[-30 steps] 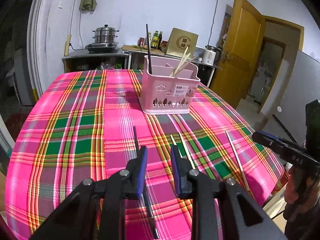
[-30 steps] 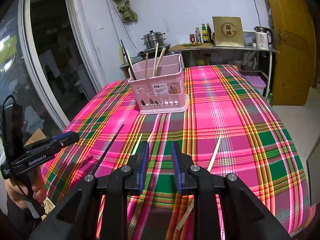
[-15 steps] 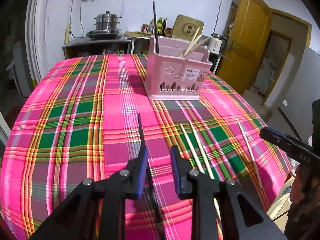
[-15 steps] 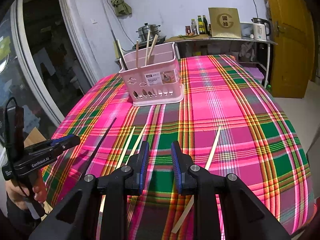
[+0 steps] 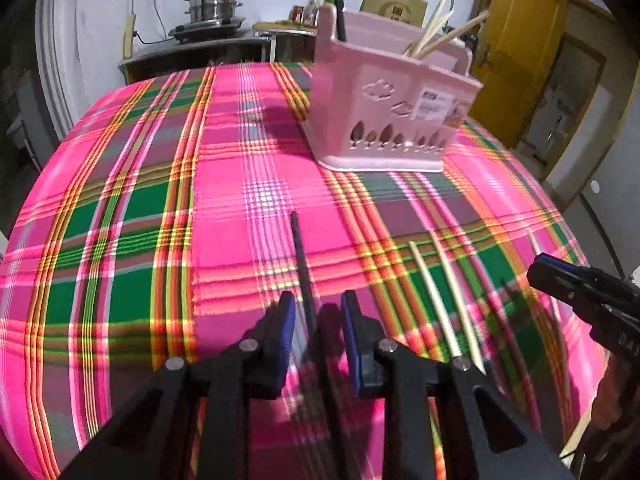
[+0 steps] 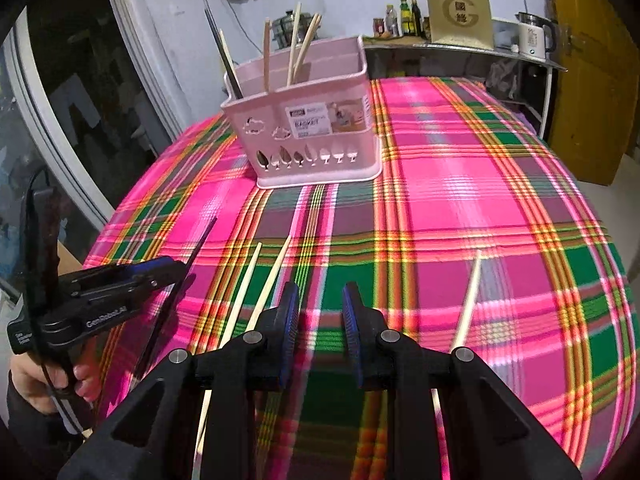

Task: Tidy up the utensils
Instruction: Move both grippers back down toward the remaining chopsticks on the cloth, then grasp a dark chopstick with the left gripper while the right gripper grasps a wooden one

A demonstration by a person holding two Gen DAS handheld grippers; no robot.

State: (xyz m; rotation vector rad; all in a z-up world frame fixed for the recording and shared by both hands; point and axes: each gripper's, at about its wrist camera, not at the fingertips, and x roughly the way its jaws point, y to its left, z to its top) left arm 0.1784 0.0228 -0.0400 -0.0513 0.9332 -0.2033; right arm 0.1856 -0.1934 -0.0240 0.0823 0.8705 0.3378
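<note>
A pink utensil basket [image 5: 384,116] stands on the plaid tablecloth and holds one black chopstick and several pale ones; it also shows in the right wrist view [image 6: 308,132]. A black chopstick [image 5: 302,264] lies on the cloth and runs between the fingers of my open left gripper [image 5: 318,320], not gripped. Two pale chopsticks [image 5: 434,292] lie side by side to its right. My right gripper [image 6: 318,316] is open and empty low over the cloth. The pale pair [image 6: 260,292] lies left of it, a single pale chopstick [image 6: 470,296] right of it. The left gripper [image 6: 120,280] shows over the black chopstick [image 6: 200,242].
The table [image 6: 480,208] has a pink and green plaid cloth and rounded edges. A counter with a steel pot [image 5: 214,2], bottles and a kettle [image 6: 532,38] stands behind it. A yellow door [image 5: 520,40] is on the right, a window [image 6: 60,120] on the left.
Both grippers have moved forward and down toward the cloth. The left gripper now straddles the black chopstick. Neither gripper's jaws have changed.
</note>
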